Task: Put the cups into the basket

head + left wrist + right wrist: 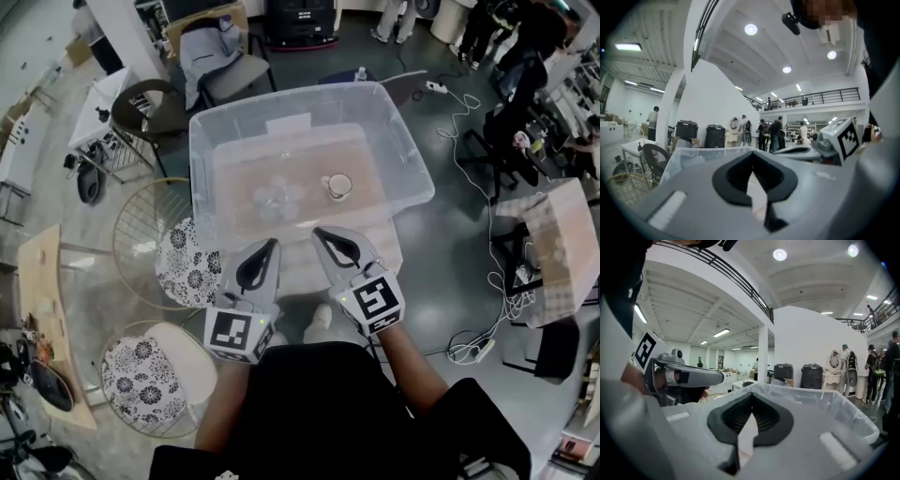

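Note:
A clear plastic basket stands in front of me on a low table. Inside it a cream cup sits right of centre, and a clear cup sits left of it. Both grippers hover side by side just short of the basket's near wall. My left gripper is shut and empty, and so is my right gripper. The left gripper view looks over its closed jaws to the basket rim and the right gripper. In the right gripper view the jaws are closed before the basket rim.
Two wire chairs with floral cushions stand left of me. A wooden table is further left. A cardboard box and floor cables lie to the right. A chair stands behind the basket, with people beyond.

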Available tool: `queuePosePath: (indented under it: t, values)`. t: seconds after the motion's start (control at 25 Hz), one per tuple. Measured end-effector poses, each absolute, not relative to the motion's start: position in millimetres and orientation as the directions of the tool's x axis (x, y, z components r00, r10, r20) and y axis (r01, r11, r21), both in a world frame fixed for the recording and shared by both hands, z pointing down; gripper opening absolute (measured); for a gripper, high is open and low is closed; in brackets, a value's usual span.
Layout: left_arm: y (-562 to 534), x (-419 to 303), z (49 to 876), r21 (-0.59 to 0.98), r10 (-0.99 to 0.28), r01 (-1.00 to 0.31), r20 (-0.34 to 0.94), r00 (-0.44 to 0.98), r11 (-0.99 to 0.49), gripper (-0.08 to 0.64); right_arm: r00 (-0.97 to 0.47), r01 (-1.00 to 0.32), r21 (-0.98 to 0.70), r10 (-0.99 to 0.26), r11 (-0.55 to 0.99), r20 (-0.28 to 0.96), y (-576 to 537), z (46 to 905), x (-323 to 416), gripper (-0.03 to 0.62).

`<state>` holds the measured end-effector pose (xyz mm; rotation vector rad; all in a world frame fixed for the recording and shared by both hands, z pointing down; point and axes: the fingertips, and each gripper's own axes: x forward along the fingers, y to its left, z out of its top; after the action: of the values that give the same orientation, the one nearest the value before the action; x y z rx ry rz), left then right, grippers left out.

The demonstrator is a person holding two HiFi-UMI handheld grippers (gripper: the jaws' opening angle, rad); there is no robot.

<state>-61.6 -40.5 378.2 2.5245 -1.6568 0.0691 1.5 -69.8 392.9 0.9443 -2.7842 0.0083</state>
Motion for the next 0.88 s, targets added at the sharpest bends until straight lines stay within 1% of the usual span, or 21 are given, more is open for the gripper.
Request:
queuePosePath:
  t: [0.24, 0.56, 0.88]
  values:
    - [-26, -81, 370, 0.067, -0.915, -0.918, 0.082, 0.395, -0.39, 0.008, -0.747, -0.65, -0.003, -0.638, 0.76, 0.186, -58, 392, -7, 0.003]
    - [9, -110, 366, 0.064, -0.907, -0.909, 0.071, 0.415, -0.411, 0.008, -0.742, -0.661, -0.027, -0.648, 0.75, 0.172, -21, 387, -35, 0.002]
    - [46, -133, 364, 0.07, -0.902, -0.903, 0.05, 0.429, -0.425, 0.008, -0.729, -0.676, -0.002, -0.668, 0.737, 0.15, 17, 378, -61, 0.003]
